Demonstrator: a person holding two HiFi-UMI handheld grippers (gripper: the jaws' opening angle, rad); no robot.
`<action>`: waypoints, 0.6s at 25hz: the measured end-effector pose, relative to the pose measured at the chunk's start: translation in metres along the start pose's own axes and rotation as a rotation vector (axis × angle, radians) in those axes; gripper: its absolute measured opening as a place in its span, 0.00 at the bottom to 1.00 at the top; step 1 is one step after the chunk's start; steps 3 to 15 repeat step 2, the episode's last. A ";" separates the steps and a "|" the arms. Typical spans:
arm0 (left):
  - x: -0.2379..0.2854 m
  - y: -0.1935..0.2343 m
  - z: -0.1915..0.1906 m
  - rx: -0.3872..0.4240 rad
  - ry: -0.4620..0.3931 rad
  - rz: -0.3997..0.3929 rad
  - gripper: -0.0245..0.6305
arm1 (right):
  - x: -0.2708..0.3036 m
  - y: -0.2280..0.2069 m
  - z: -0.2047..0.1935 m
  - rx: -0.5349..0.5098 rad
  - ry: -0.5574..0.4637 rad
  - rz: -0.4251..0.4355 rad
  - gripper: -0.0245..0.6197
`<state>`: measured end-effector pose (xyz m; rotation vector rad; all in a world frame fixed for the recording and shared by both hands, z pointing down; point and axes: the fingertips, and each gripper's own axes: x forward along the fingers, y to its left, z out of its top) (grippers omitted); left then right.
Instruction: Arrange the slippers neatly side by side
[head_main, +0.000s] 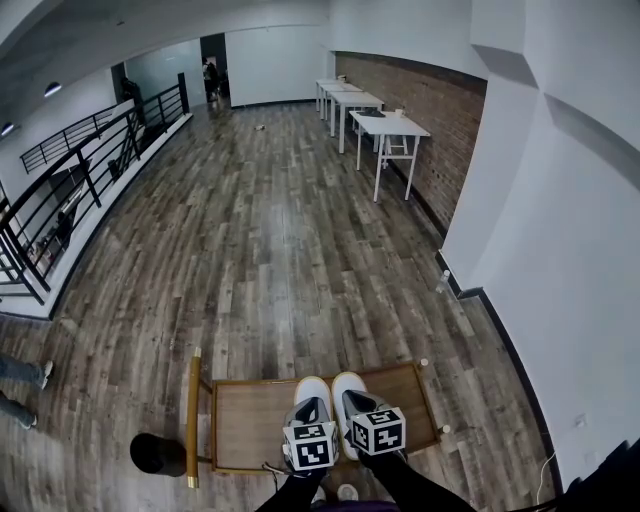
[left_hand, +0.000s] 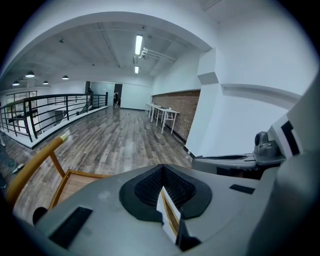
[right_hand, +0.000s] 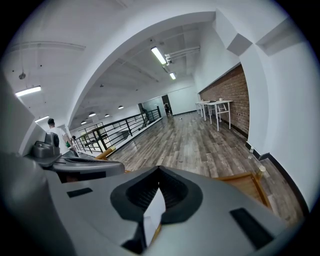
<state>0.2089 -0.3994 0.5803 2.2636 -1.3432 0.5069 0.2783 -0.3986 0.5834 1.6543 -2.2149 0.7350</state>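
Two white slippers lie side by side, toes pointing away, on a low wooden table (head_main: 250, 415): the left slipper (head_main: 311, 386) and the right slipper (head_main: 347, 381). My left gripper (head_main: 309, 410) hangs over the heel of the left slipper and my right gripper (head_main: 360, 403) over the heel of the right one. In the left gripper view the grey jaws of the left gripper (left_hand: 161, 182) are closed, black pads meeting. The right gripper (right_hand: 159, 187) looks the same in its own view. A thin white strip shows in each slit. I cannot tell whether either touches a slipper.
The table has a raised rim (right_hand: 245, 177) and a yellow bar (head_main: 192, 420) on its left. A black round object (head_main: 158, 453) sits beside it. White tables (head_main: 385, 125) line the brick wall, and a black railing (head_main: 60, 190) runs along the left.
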 end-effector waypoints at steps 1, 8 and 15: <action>0.000 0.001 0.000 0.001 0.001 0.001 0.04 | 0.000 0.000 0.000 -0.001 0.001 -0.001 0.03; 0.001 0.001 0.000 0.002 0.002 0.001 0.04 | 0.001 0.000 0.001 -0.001 0.001 -0.001 0.03; 0.001 0.001 0.000 0.002 0.002 0.001 0.04 | 0.001 0.000 0.001 -0.001 0.001 -0.001 0.03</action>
